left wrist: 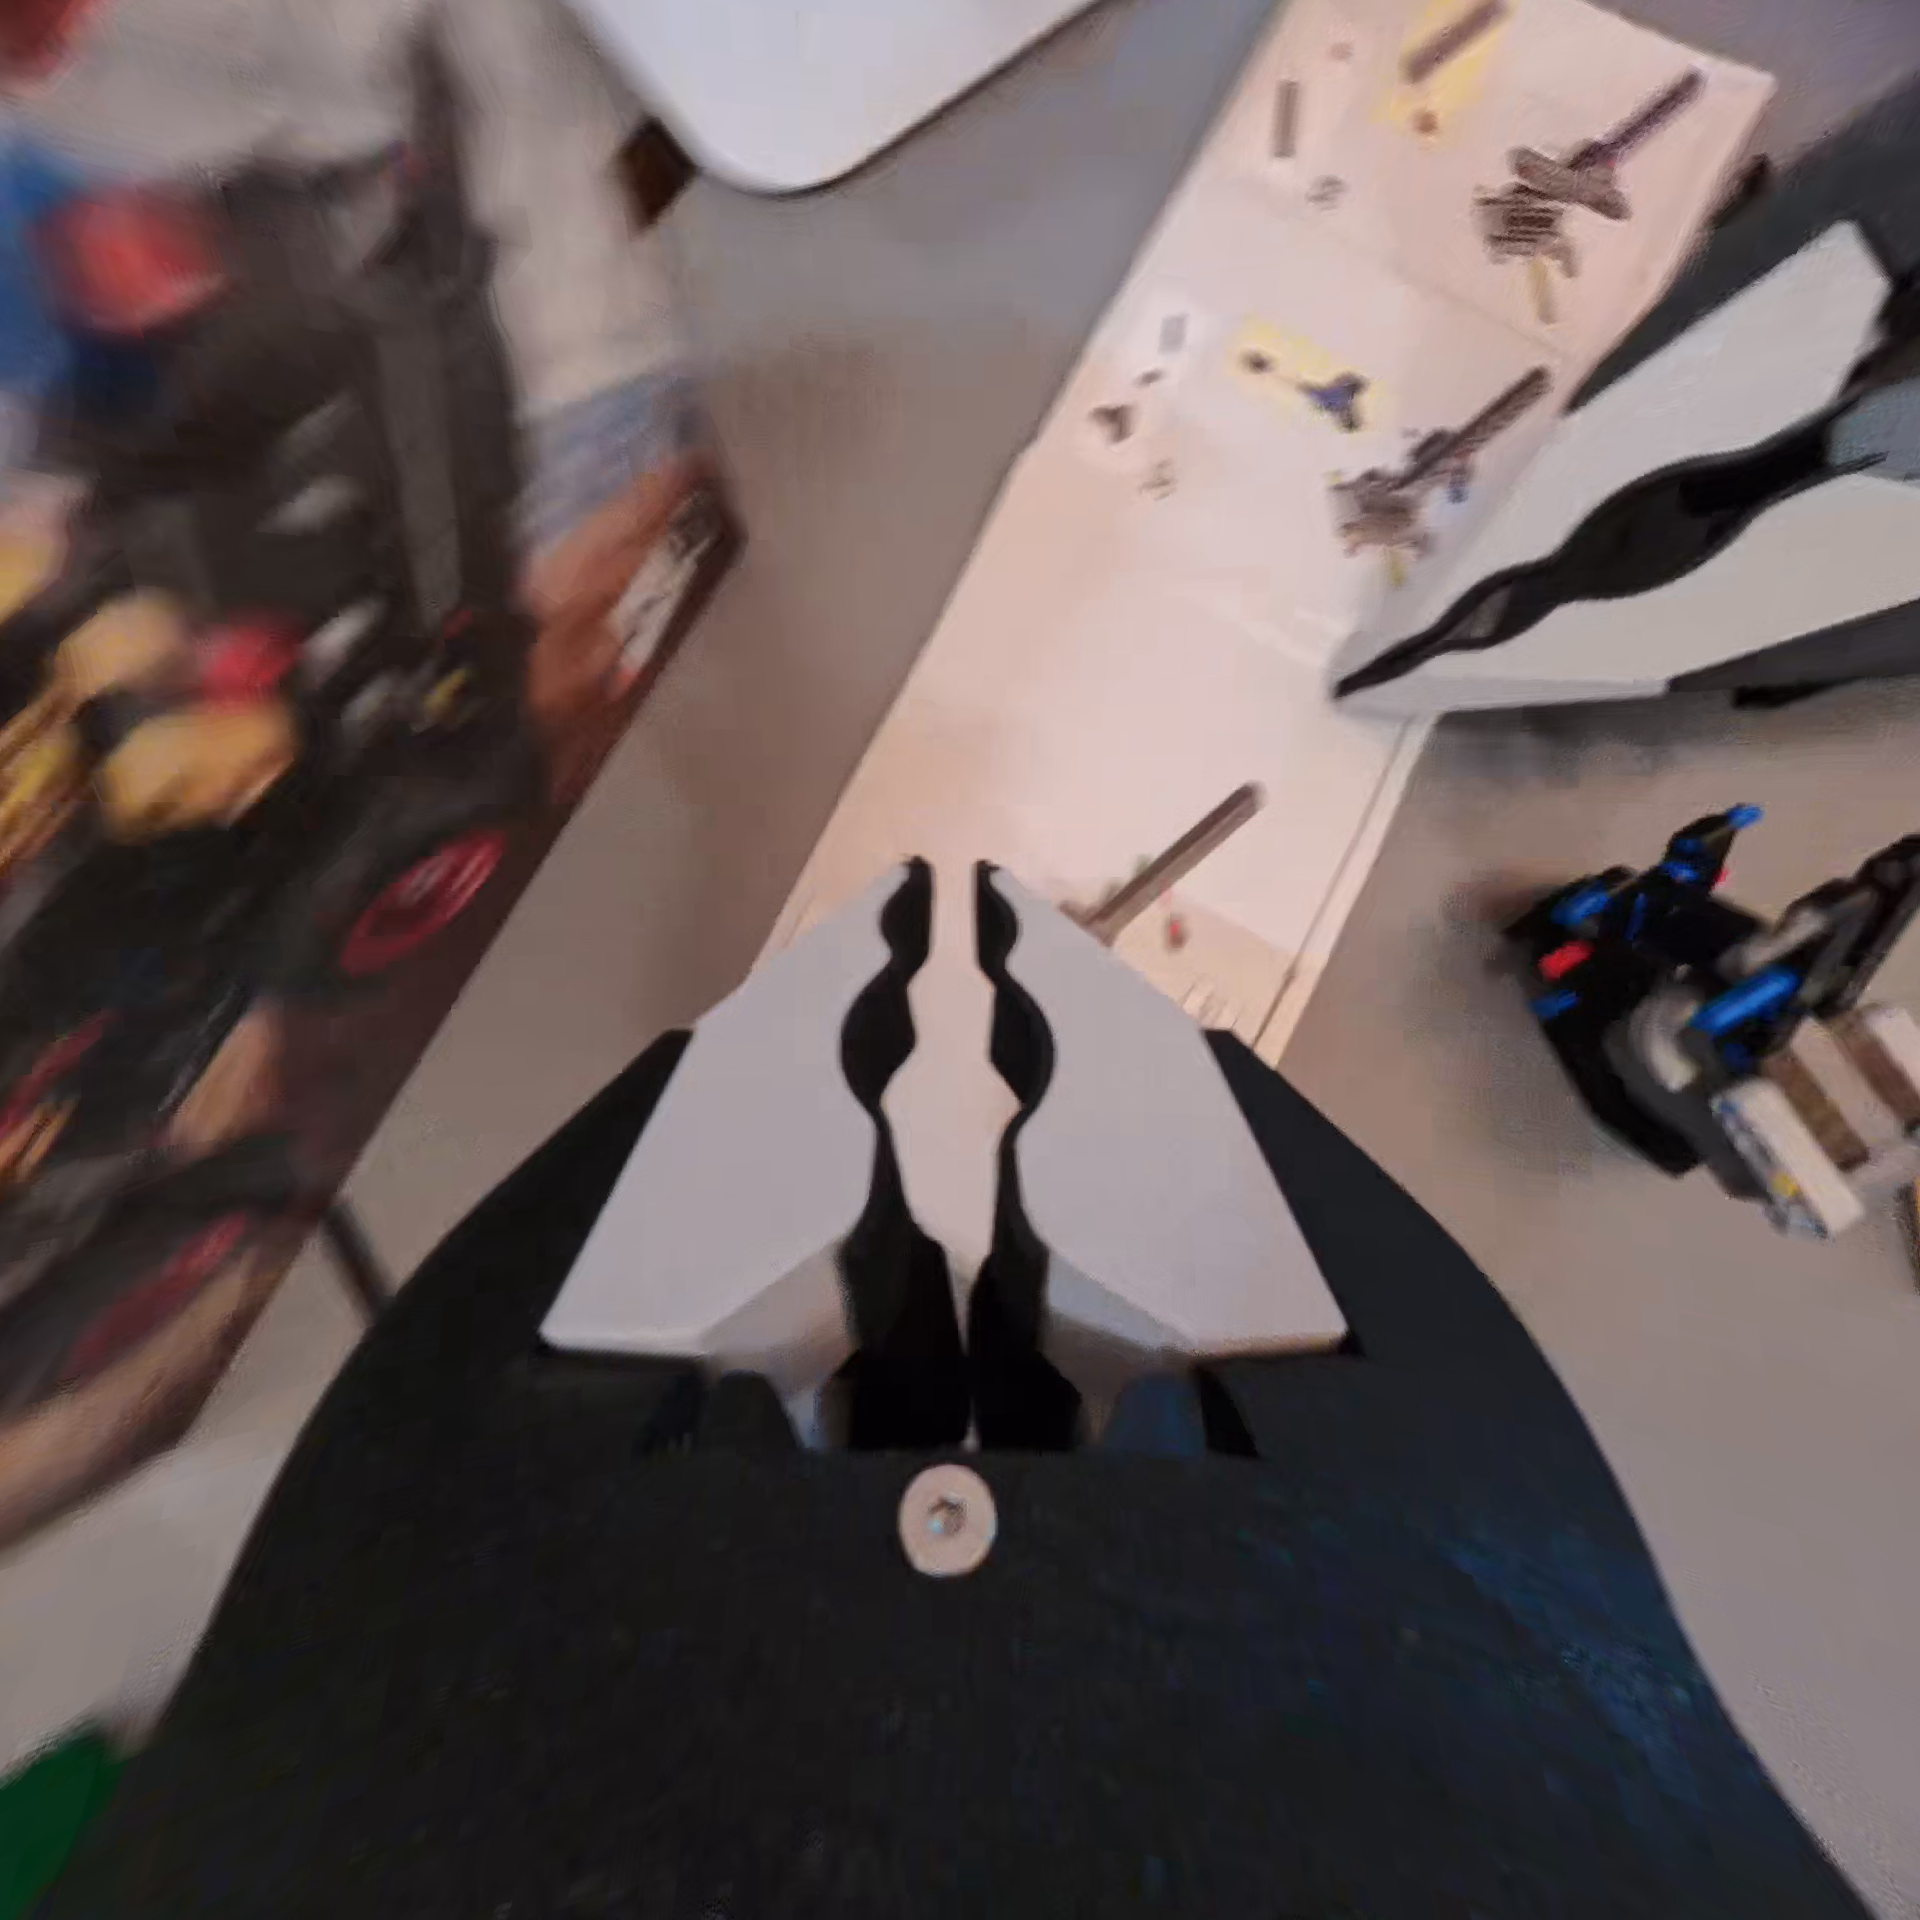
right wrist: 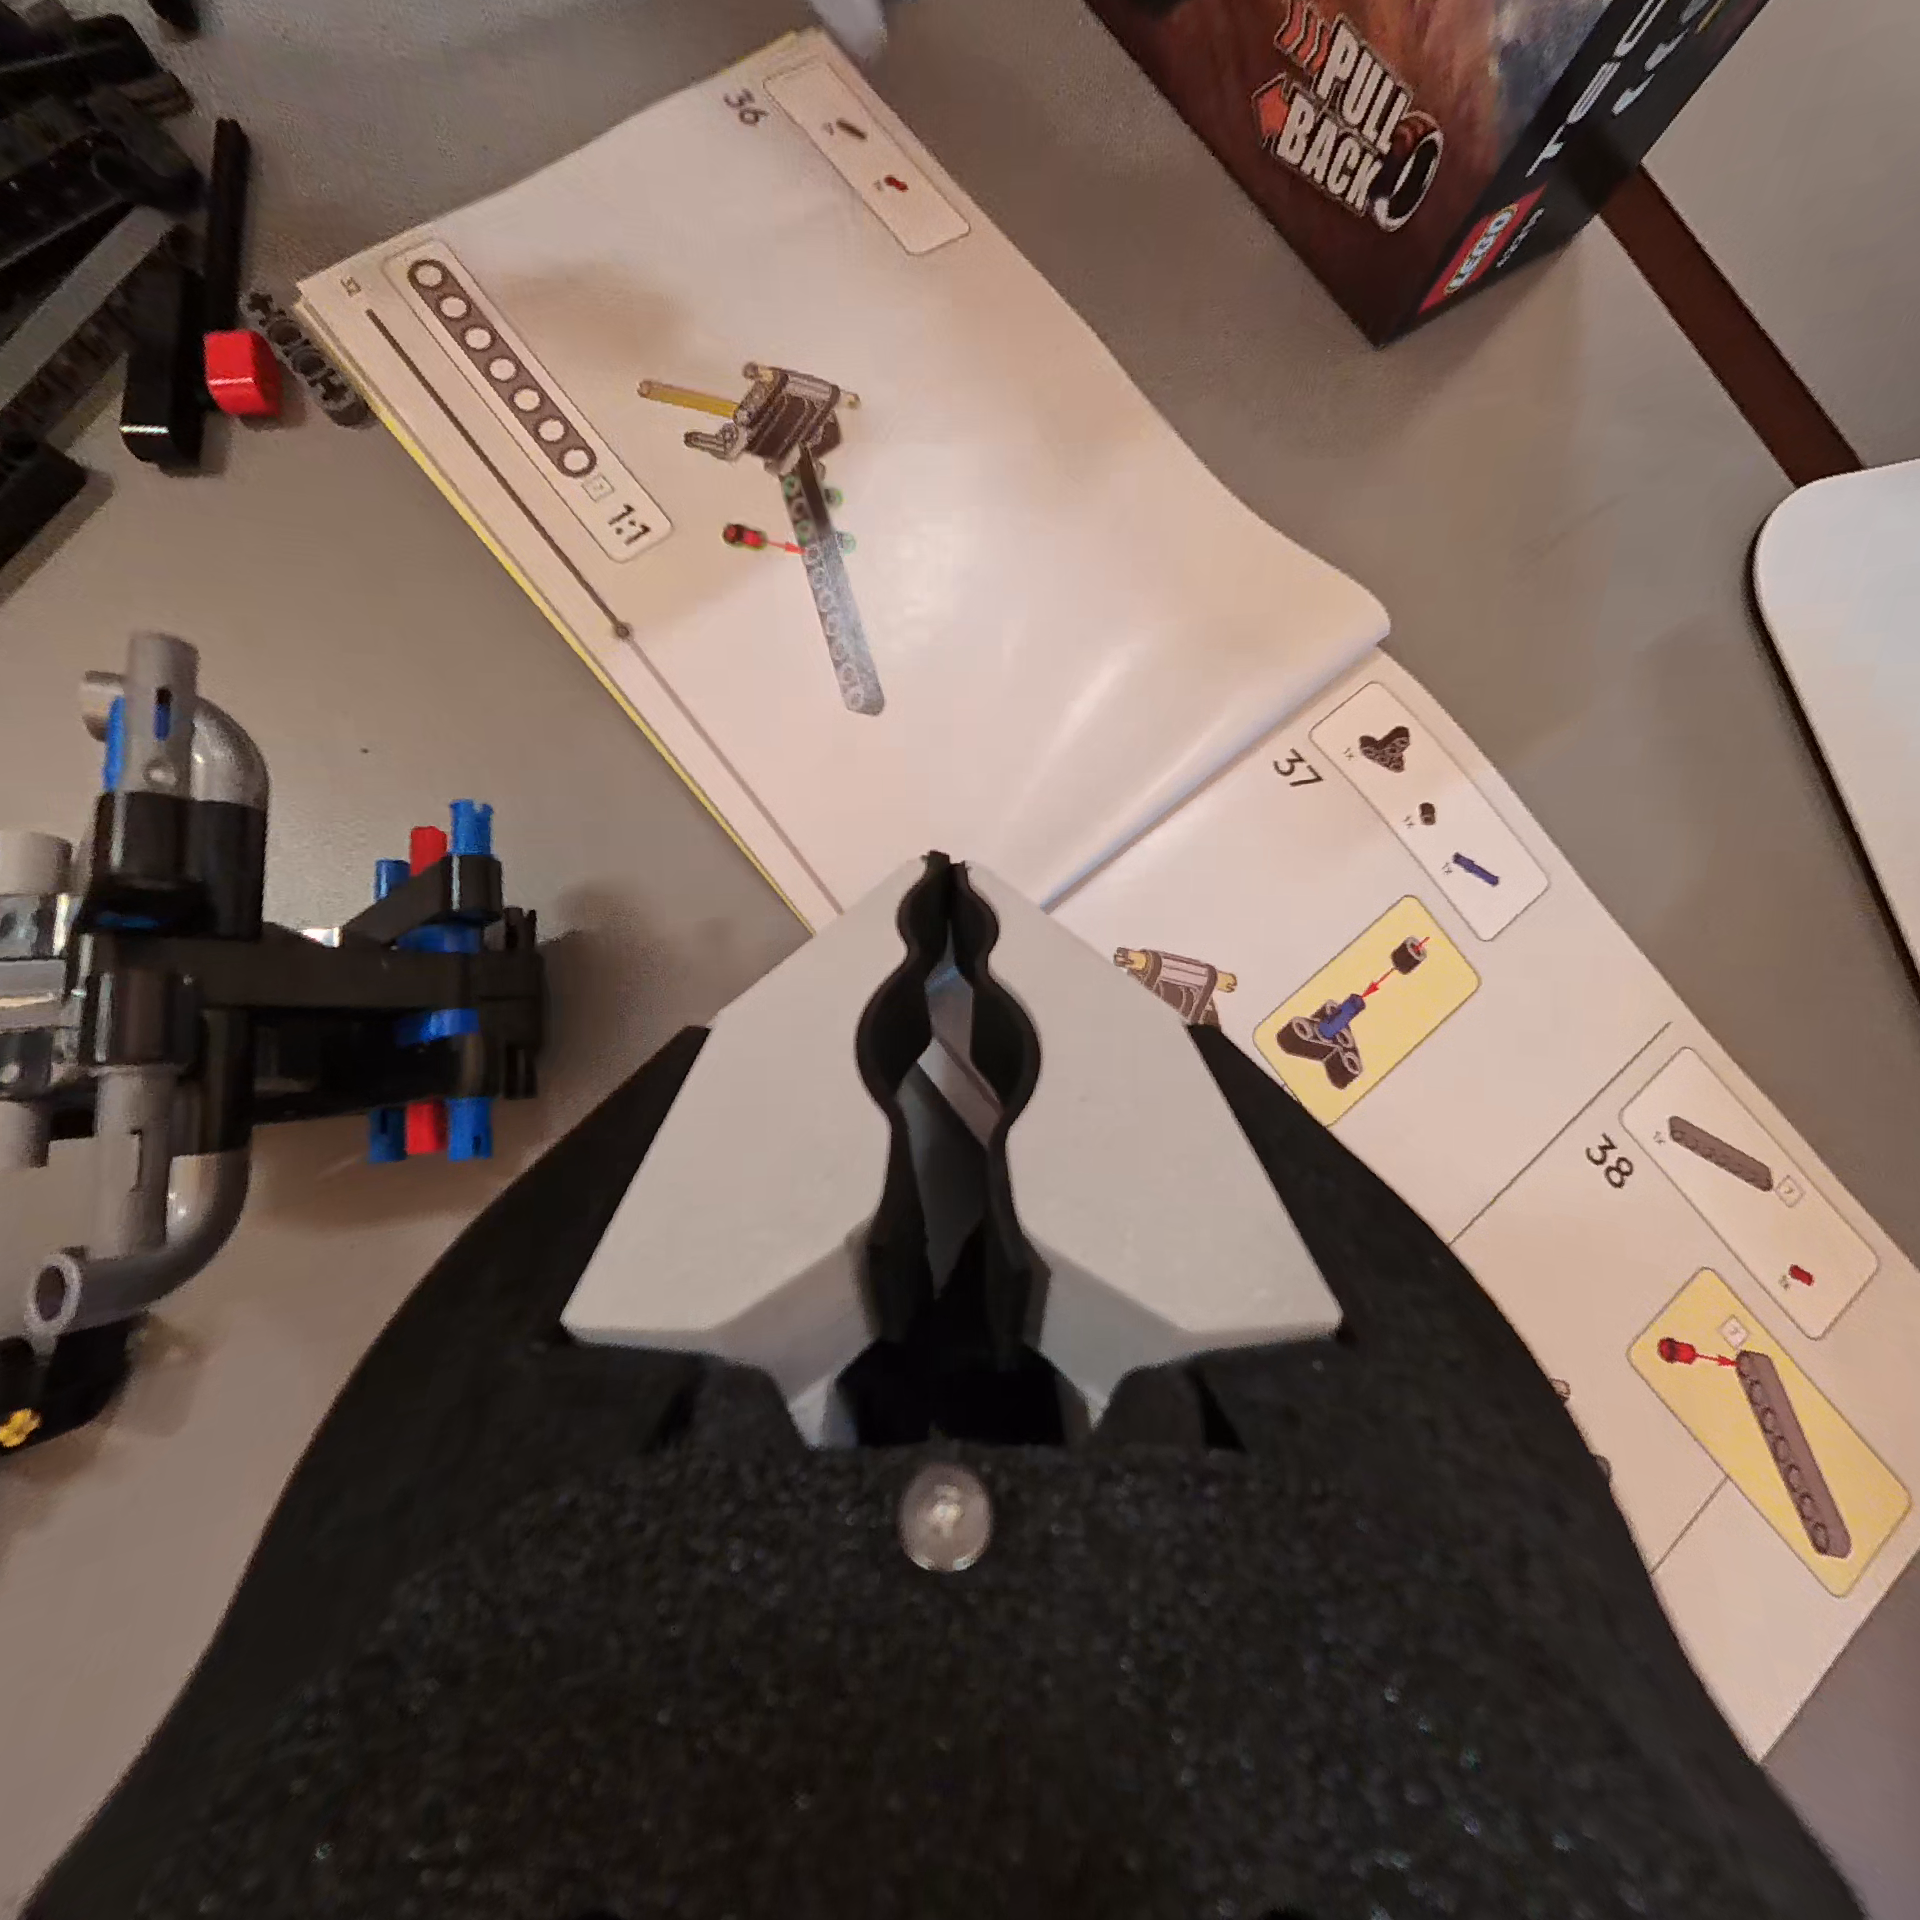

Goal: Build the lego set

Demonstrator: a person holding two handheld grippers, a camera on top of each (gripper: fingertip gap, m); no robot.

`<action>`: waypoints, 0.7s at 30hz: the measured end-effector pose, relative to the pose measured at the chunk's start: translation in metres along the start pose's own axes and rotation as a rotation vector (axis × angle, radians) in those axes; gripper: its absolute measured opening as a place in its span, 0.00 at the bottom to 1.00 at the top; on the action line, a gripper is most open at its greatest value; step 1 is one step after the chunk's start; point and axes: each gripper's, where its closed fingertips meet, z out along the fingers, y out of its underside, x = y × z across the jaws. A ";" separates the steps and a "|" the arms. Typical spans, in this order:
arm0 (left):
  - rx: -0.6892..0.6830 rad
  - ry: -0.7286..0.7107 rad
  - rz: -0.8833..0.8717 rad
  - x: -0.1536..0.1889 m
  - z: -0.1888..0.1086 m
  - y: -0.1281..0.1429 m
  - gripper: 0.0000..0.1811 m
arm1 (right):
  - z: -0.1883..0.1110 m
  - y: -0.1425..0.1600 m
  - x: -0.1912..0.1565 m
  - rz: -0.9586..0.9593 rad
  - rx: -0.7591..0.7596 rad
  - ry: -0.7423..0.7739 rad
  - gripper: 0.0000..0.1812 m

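Grey tabletop (right wrist: pixel 644 1299) fills both views, and the left wrist view is smeared by blur. Largest on it is the open instruction booklet (right wrist: pixel 935 582), lying flat at the middle of the right wrist view with its pages running from far left to near right; the left wrist view shows the same booklet (left wrist: pixel 1195 582) stretching away to the far right. A dark set box (right wrist: pixel 1455 145) stands at the far right edge beyond the booklet, and in the left wrist view the box (left wrist: pixel 260 623) covers the whole left side. A white board (right wrist: pixel 1849 644) juts in at the right.

The partly built model (right wrist: pixel 239 997), black with grey pipes and blue and red pins, sits on the table just left of the booklet; the left wrist view shows the model (left wrist: pixel 1725 997) at the right. Far left lies a heap of loose black beams (right wrist: pixel 73 187), and beside it a small red piece (right wrist: pixel 241 372) resting against a black beam.

The right gripper (right wrist: pixel 943 862) hangs over the booklet's fold, its tips meeting and holding nothing. The left gripper (left wrist: pixel 948 871) hovers over the booklet's near end, its tips a narrow gap apart and empty.
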 end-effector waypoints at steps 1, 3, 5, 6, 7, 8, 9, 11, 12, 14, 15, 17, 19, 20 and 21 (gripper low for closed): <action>-0.006 0.029 0.033 0.014 0.016 -0.010 0.02 | 0.000 0.000 0.000 0.008 0.001 -0.005 0.00; -0.010 0.122 0.019 0.035 0.050 -0.029 0.00 | 0.000 0.000 0.000 0.029 0.012 -0.015 0.00; -0.037 0.198 -0.024 0.043 0.078 -0.040 0.00 | 0.000 0.000 0.000 0.035 0.023 -0.019 0.00; -0.029 0.222 -0.040 0.045 0.086 -0.047 0.00 | 0.000 0.000 0.000 0.038 0.026 -0.018 0.00; -0.031 0.216 -0.043 0.042 0.093 -0.050 0.00 | 0.000 0.000 0.000 0.037 0.025 -0.016 0.00; -0.037 0.223 -0.034 0.043 0.097 -0.052 0.00 | 0.000 0.000 0.000 0.036 0.021 -0.012 0.00; -0.032 0.232 -0.034 0.043 0.097 -0.054 0.00 | 0.000 0.001 0.001 0.033 0.019 -0.007 0.00; -0.021 0.219 -0.020 0.042 0.098 -0.056 0.00 | 0.000 0.001 0.001 0.034 0.020 -0.008 0.00; -0.023 0.210 -0.006 0.042 0.099 -0.055 0.00 | 0.000 0.001 0.001 0.037 0.021 -0.010 0.00; -0.027 0.195 0.012 0.042 0.101 -0.054 0.00 | 0.000 0.001 0.001 0.044 0.024 -0.016 0.00; -0.033 0.185 0.027 0.042 0.101 -0.054 0.00 | 0.000 0.001 0.001 0.048 0.020 -0.018 0.00; -0.057 0.164 0.050 0.042 0.102 -0.053 0.00 | 0.000 0.002 0.001 0.049 0.009 -0.019 0.00; -0.079 0.161 0.057 0.042 0.101 -0.053 0.00 | 0.000 0.002 0.001 0.044 -0.001 -0.006 0.00; -0.087 0.166 0.060 0.042 0.101 -0.053 0.00 | 0.000 0.002 0.001 0.036 -0.002 0.004 0.00; -0.090 0.168 0.061 0.042 0.101 -0.053 0.00 | 0.000 0.002 0.001 0.037 0.001 0.008 0.00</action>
